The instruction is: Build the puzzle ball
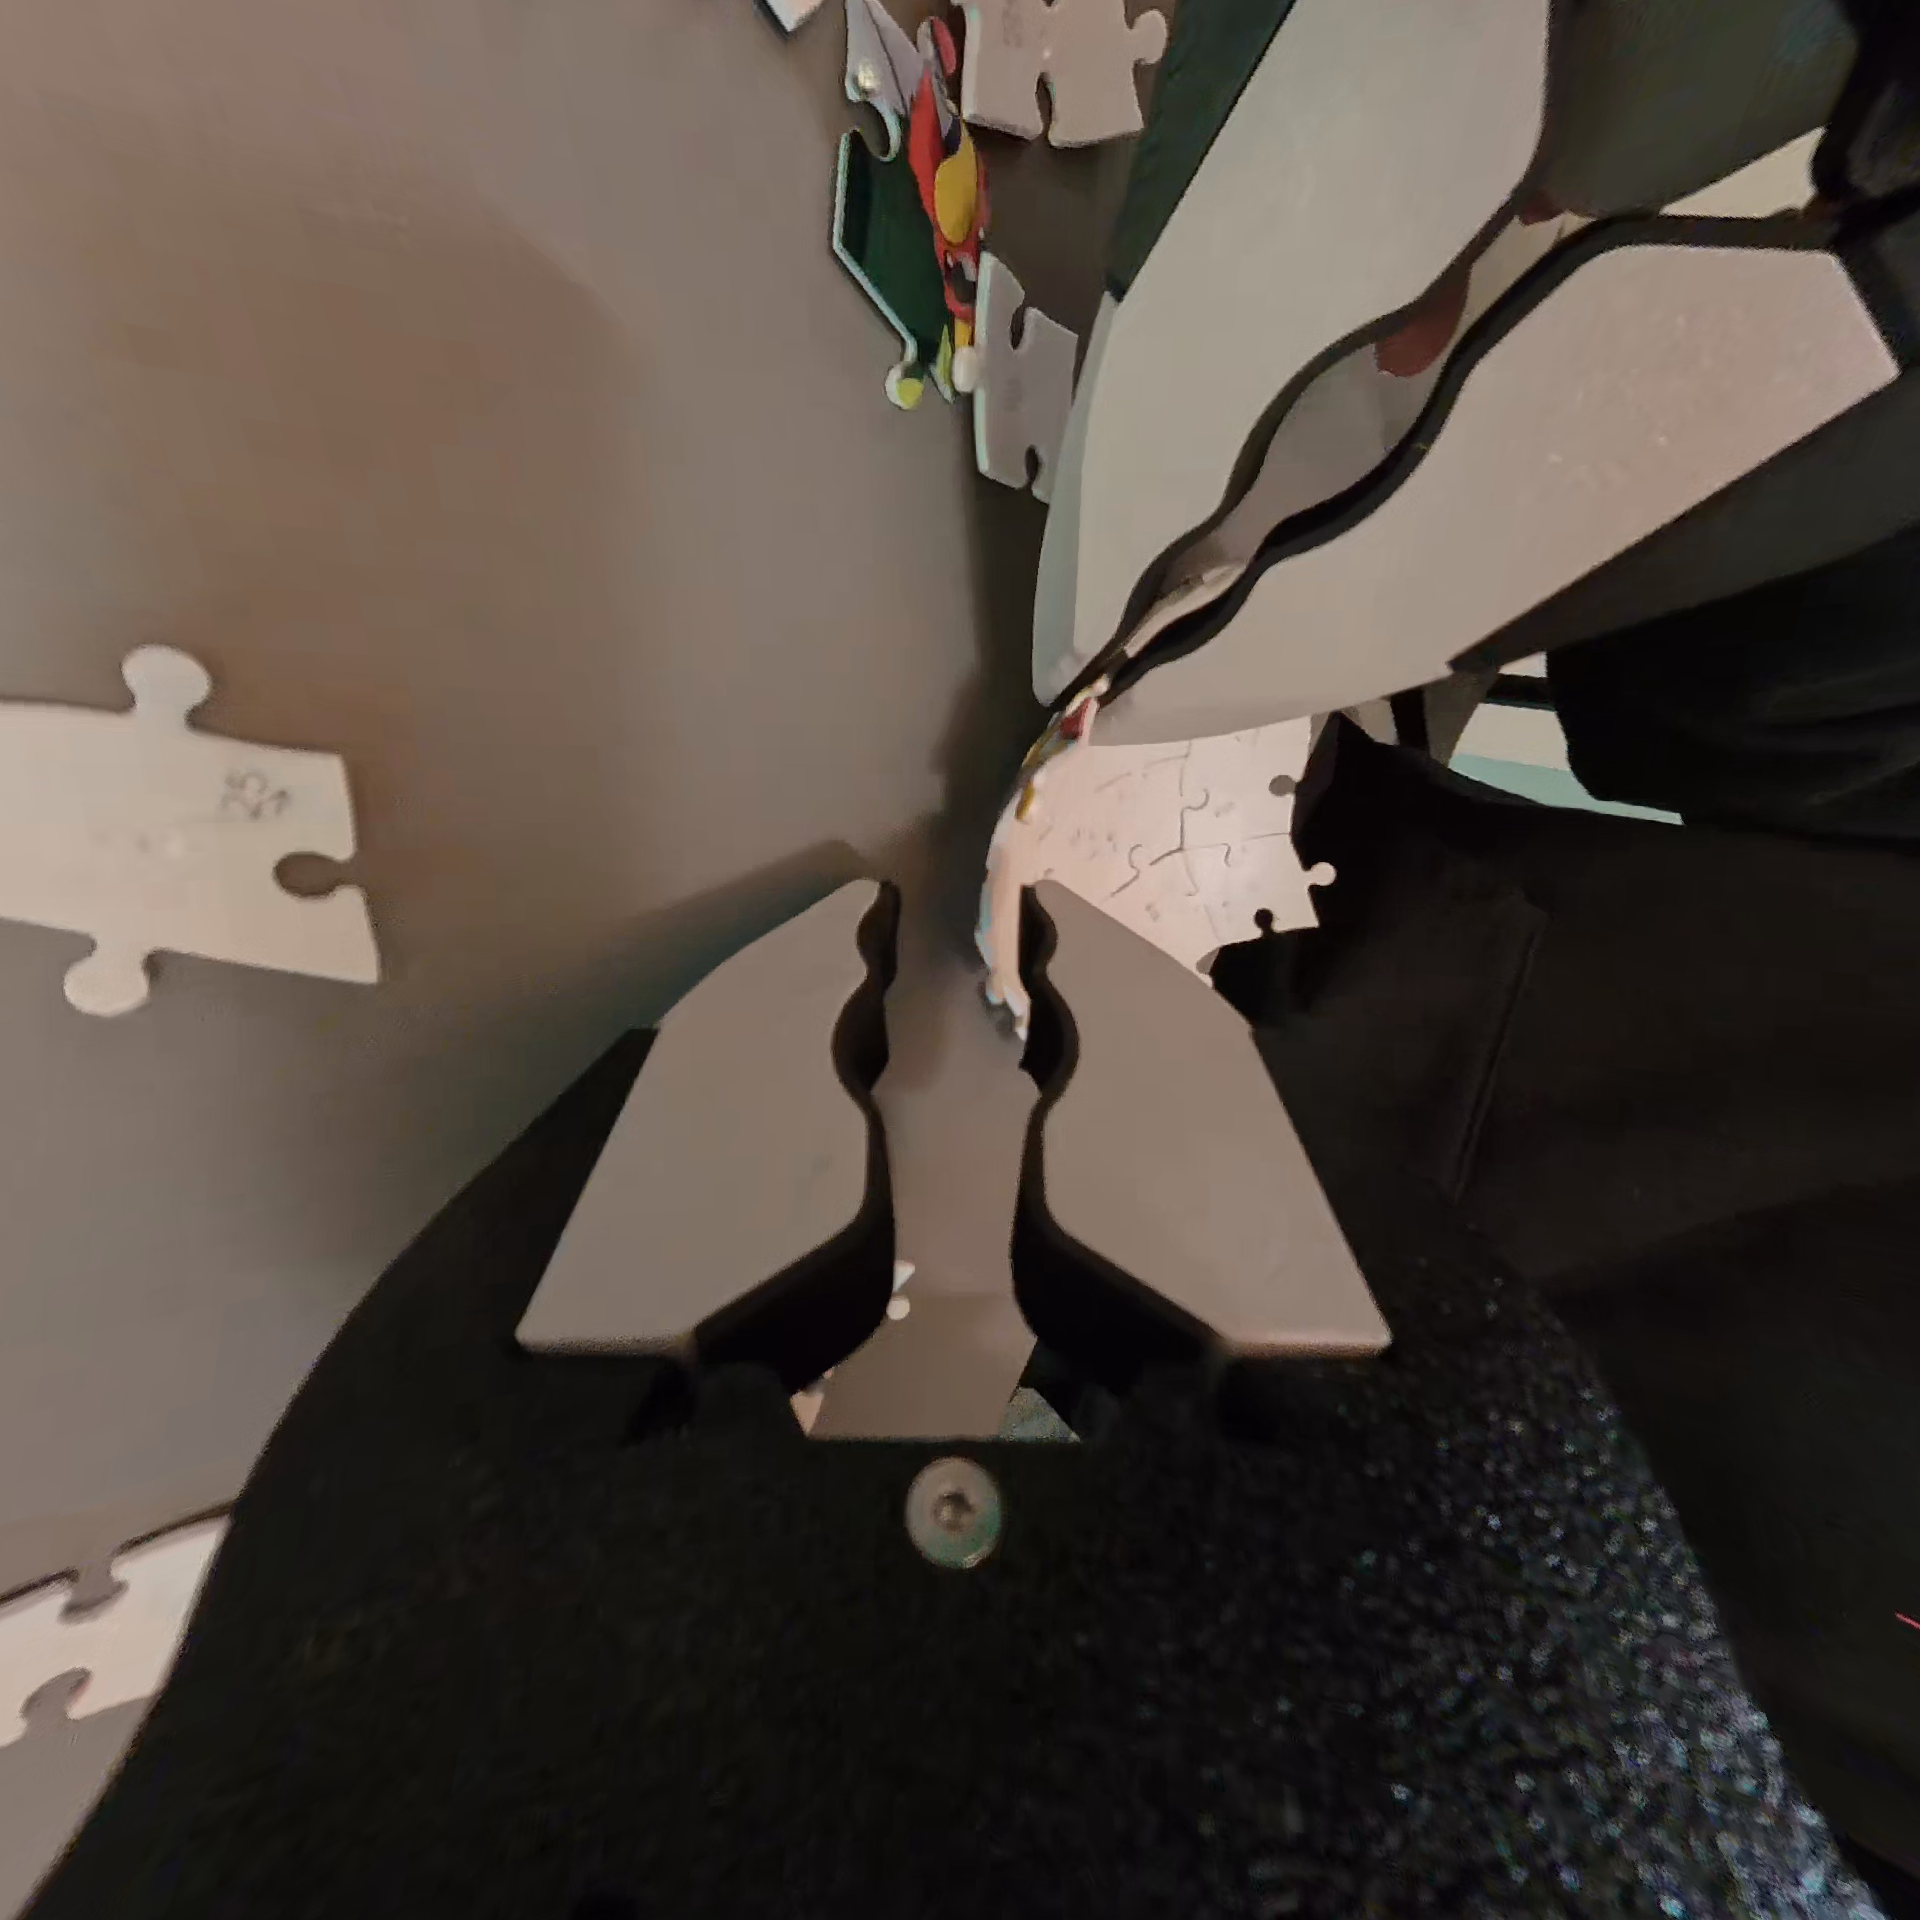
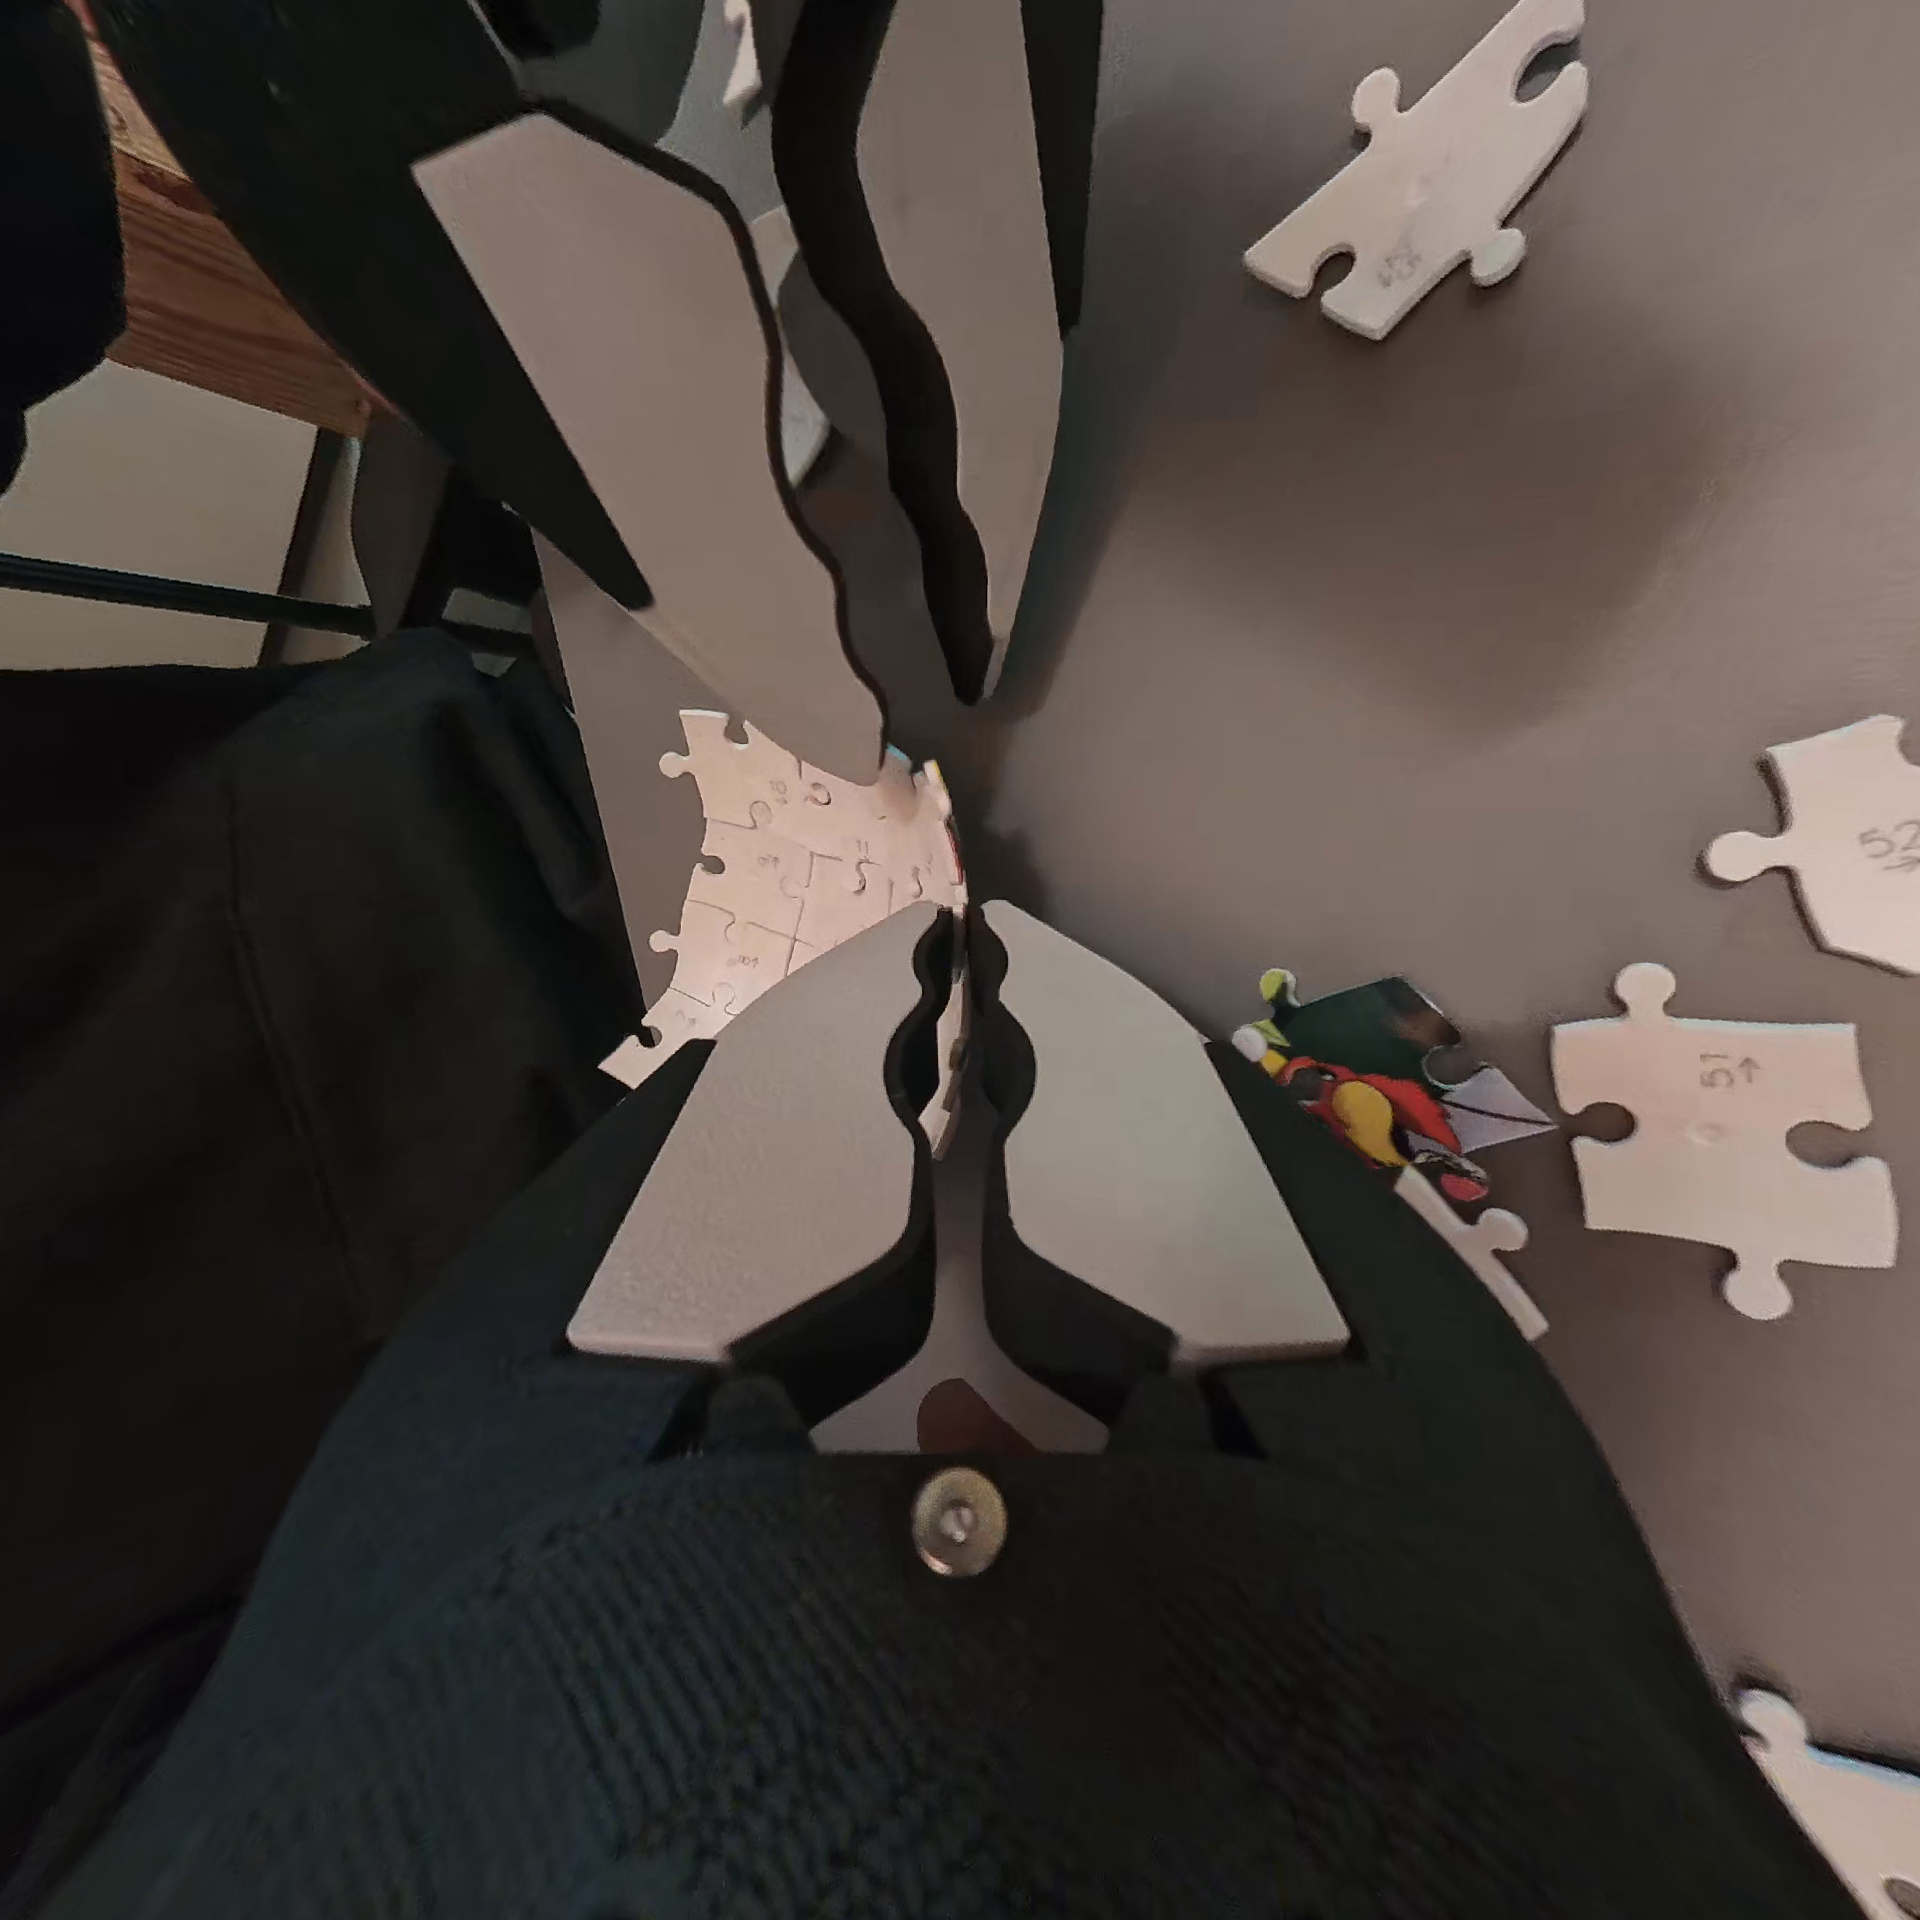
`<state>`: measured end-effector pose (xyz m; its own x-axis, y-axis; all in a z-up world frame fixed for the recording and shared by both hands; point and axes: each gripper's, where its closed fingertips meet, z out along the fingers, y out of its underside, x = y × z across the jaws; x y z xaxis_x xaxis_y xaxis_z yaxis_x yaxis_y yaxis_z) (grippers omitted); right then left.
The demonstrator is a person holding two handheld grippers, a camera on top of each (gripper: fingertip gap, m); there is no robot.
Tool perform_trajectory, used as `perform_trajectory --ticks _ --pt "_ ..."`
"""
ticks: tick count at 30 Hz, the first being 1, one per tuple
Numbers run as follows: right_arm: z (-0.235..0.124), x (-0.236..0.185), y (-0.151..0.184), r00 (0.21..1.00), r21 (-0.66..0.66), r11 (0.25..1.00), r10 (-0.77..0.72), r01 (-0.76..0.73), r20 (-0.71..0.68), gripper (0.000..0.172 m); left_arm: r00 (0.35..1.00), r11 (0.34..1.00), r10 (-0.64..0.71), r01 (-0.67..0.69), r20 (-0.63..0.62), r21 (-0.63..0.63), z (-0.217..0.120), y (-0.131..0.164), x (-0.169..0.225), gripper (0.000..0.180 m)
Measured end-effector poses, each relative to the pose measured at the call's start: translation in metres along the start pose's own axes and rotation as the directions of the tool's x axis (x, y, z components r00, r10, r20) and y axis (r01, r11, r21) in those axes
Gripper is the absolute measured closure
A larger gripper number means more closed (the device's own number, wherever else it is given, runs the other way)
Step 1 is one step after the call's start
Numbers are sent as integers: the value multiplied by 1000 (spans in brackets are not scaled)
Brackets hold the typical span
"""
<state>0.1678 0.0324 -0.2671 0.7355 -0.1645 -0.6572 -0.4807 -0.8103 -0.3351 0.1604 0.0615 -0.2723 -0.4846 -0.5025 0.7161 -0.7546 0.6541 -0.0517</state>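
A joined section of several puzzle pieces (image 2: 790,883), white back side showing, stands on edge over the grey table (image 2: 1351,623). My right gripper (image 2: 961,914) is shut on its edge. It also shows in the left wrist view (image 1: 1081,717), pinching the section (image 1: 1195,852) at the top. My left gripper (image 1: 956,904) is open. The section's edge lies against its right finger (image 1: 1122,1039), and the left finger (image 1: 748,1091) stands apart from it. In the right wrist view the left gripper (image 2: 925,727) shows with its fingers apart at the section's far end.
Loose white-backed pieces lie on the table (image 1: 177,831) (image 2: 1423,177) (image 2: 1725,1132) (image 2: 1849,842). A coloured piece lies face up (image 1: 914,239) (image 2: 1361,1070). A person in dark clothing (image 2: 260,1039) is at the table's edge. Both grippers' tips are close together, under 4 cm apart.
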Motion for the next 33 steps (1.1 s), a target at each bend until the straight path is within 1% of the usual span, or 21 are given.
perform_trajectory --ticks 3,7,10,13,16,19,21,25,28,33 --pt "1 -3 0 1000 6 1000 -19 19 -6 169 1000 1000 -5 5 31 9 -1 4 1 153" --pt "1 -4 -1 999 8 999 -32 32 -14 169 995 999 -54 53 78 12 2 14 0 146" --pt "1 -6 -1 999 8 999 -45 45 -9 169 993 995 -101 100 58 11 4 21 4 143" --pt "2 -8 -1 999 8 999 -53 53 -1 169 991 992 -127 127 37 2 8 26 10 142" --pt "3 -10 0 998 12 998 -65 65 6 169 989 989 -145 145 19 19 10 29 15 140" --pt "4 -13 3 996 3 996 -91 91 14 169 985 983 -173 173 -10 60 10 30 19 141" --pt "4 -13 4 994 -7 994 -109 109 8 169 983 980 -181 181 -8 84 9 33 19 142" --pt "2 -14 0 992 2 992 -126 126 -4 169 981 971 -194 196 -30 139 4 40 22 144" --pt "-2 -12 -4 991 15 991 -129 130 -31 169 983 974 -178 181 -34 133 5 45 25 147" --pt "-10 -9 -4 993 30 994 -101 103 -64 169 985 979 -167 170 -35 114 10 38 25 151"
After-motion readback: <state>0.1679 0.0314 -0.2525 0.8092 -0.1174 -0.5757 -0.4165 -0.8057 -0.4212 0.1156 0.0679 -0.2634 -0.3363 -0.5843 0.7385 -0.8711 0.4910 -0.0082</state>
